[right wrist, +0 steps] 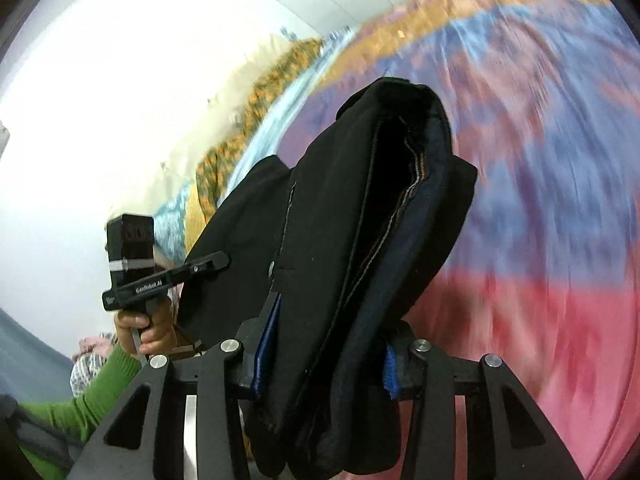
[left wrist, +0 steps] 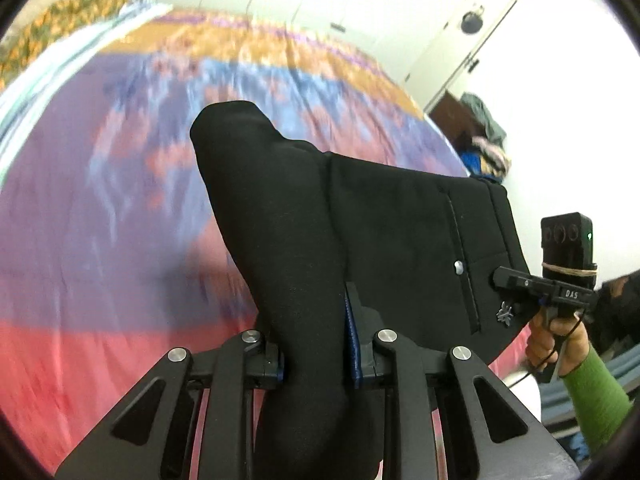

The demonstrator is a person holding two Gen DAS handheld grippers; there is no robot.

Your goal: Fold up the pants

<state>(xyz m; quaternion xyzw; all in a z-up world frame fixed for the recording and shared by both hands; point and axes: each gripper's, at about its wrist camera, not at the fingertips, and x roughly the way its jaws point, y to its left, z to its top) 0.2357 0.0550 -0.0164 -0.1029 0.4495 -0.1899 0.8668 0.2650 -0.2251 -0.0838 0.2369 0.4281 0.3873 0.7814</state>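
Left gripper (left wrist: 316, 360) pinches one end of black pants (left wrist: 360, 220), right gripper (right wrist: 324, 364) pinches thick waist end. Pants already folded in layers, held up in air over colourful bed cover (left wrist: 100, 220). Likely left: lay down, smooth. Both hands raised, side by side, pants stretched between.

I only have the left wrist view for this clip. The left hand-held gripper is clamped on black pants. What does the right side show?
Observer: The right hand-held gripper is shut on a thick stack of layers of the pants, its blue pads pressed to both sides.
Reviewer: Which part is that?
Observer: It shows an open edge with blue lining and light stitching; I can't tell which part it is.
Reviewer: Are the pants on the bed?
Observer: They look lifted; the bedspread lies blurred behind them.
Reviewer: And my gripper from there?
Observer: The left hand-held gripper meets the cloth's far edge, held by a green-sleeved arm.
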